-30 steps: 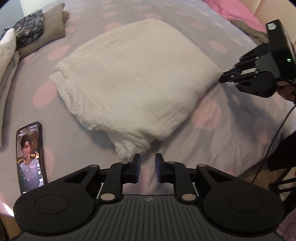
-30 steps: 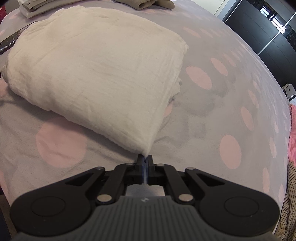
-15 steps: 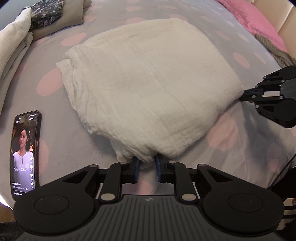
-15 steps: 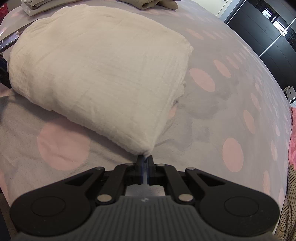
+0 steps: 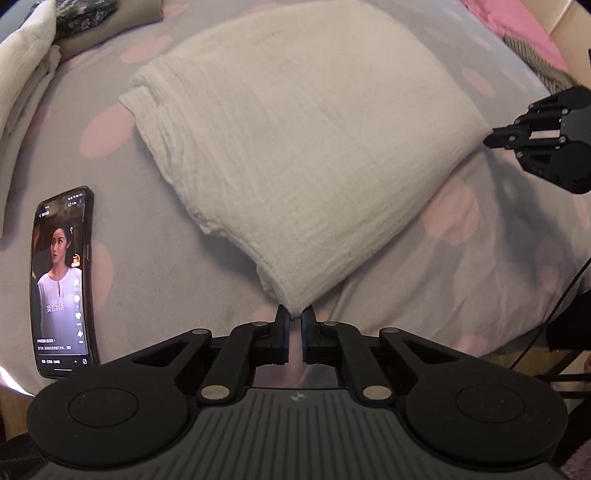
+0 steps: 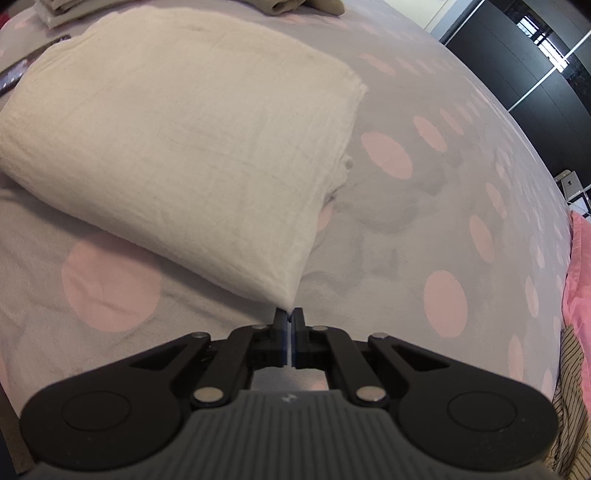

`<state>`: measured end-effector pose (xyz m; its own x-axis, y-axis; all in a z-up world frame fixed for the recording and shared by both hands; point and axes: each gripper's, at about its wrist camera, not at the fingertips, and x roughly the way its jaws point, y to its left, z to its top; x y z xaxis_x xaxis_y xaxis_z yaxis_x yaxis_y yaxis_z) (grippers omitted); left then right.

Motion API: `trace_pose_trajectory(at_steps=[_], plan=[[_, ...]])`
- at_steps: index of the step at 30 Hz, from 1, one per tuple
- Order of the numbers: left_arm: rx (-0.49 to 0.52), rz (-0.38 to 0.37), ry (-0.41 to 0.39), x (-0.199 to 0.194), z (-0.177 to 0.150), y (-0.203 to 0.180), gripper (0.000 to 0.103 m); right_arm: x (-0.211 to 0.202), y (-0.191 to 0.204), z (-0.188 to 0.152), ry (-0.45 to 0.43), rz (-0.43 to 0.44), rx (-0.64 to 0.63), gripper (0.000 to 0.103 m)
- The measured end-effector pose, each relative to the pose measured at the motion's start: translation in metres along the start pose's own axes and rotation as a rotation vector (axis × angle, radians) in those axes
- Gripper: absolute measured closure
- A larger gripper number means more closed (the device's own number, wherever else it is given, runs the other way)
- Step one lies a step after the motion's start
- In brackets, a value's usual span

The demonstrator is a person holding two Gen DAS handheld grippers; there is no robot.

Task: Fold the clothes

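A folded white cloth (image 5: 303,147) lies on the grey bedsheet with pink dots (image 5: 147,236). My left gripper (image 5: 294,318) is at the cloth's near corner; its jaws are closing, and the corner sits pinched between the blue pads. In the right wrist view, my right gripper (image 6: 289,314) is shut on another corner of the same cloth (image 6: 184,147), which rises slightly to the pinch. From the left wrist view the right gripper (image 5: 493,140) shows at the cloth's right corner.
A phone (image 5: 62,280) with a lit screen lies on the bed left of the cloth. Folded clothes (image 5: 33,74) are stacked at the far left. A pink pillow (image 5: 517,26) and a striped garment (image 6: 569,406) lie along the right side. Dark wardrobe doors (image 6: 535,55) stand beyond the bed.
My left gripper came forward to the cloth's near corner and its jaws narrowed onto it. The right gripper stayed shut on its corner without moving.
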<state>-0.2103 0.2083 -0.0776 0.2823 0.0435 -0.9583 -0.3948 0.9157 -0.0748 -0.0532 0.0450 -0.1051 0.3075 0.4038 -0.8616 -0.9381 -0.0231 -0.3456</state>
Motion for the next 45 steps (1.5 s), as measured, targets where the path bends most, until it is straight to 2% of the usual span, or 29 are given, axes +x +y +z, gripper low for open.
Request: trace_pose_trajectory(at_steps=[9, 11, 13, 15, 17, 20, 24, 27, 30, 34, 37, 38, 41, 42, 45], plan=[[0.073, -0.009, 0.017, -0.005, -0.003, -0.016, 0.1, 0.005, -0.004, -0.008, 0.066, 0.005, 0.01, 0.1], [0.093, -0.024, 0.0, -0.012, -0.004, -0.022, 0.087, 0.0, -0.01, -0.008, 0.062, 0.011, 0.034, 0.099], [0.105, -0.024, -0.029, -0.02, -0.005, -0.026, 0.085, -0.008, -0.017, -0.006, 0.043, 0.011, 0.065, 0.098], [0.096, -0.049, -0.052, -0.03, -0.005, -0.025, 0.081, -0.019, -0.025, -0.003, 0.016, 0.009, 0.104, 0.087], [0.068, -0.077, -0.066, -0.04, 0.002, -0.017, 0.076, -0.029, -0.034, 0.002, -0.013, 0.006, 0.137, 0.074], [0.013, -0.122, -0.112, -0.061, 0.011, -0.004, 0.076, -0.041, -0.048, 0.009, -0.058, 0.005, 0.188, 0.069], [-0.084, -0.171, -0.192, -0.082, 0.033, 0.023, 0.076, -0.054, -0.065, 0.018, -0.147, 0.038, 0.316, 0.057], [-0.128, -0.144, -0.231, -0.087, 0.055, 0.043, 0.076, -0.058, -0.071, 0.027, -0.206, 0.062, 0.415, 0.055], [-0.237, -0.152, -0.265, -0.088, 0.073, 0.075, 0.076, -0.055, -0.071, 0.038, -0.257, 0.064, 0.432, 0.055], [-0.396, -0.165, -0.288, -0.072, 0.086, 0.114, 0.076, -0.044, -0.074, 0.053, -0.264, 0.094, 0.454, 0.054], [-0.469, -0.178, -0.288, -0.051, 0.084, 0.129, 0.076, -0.03, -0.079, 0.062, -0.248, 0.142, 0.496, 0.04], [-0.477, -0.179, -0.282, -0.044, 0.082, 0.131, 0.073, -0.025, -0.081, 0.065, -0.241, 0.158, 0.511, 0.033], [-0.478, -0.174, -0.249, -0.024, 0.077, 0.131, 0.061, -0.01, -0.087, 0.068, -0.229, 0.212, 0.566, 0.026], [-0.469, -0.171, -0.232, -0.016, 0.076, 0.129, 0.061, -0.004, -0.089, 0.069, -0.221, 0.229, 0.584, 0.022], [-0.464, -0.193, -0.219, 0.0, 0.075, 0.126, 0.061, 0.017, -0.092, 0.072, -0.202, 0.279, 0.625, 0.022]])
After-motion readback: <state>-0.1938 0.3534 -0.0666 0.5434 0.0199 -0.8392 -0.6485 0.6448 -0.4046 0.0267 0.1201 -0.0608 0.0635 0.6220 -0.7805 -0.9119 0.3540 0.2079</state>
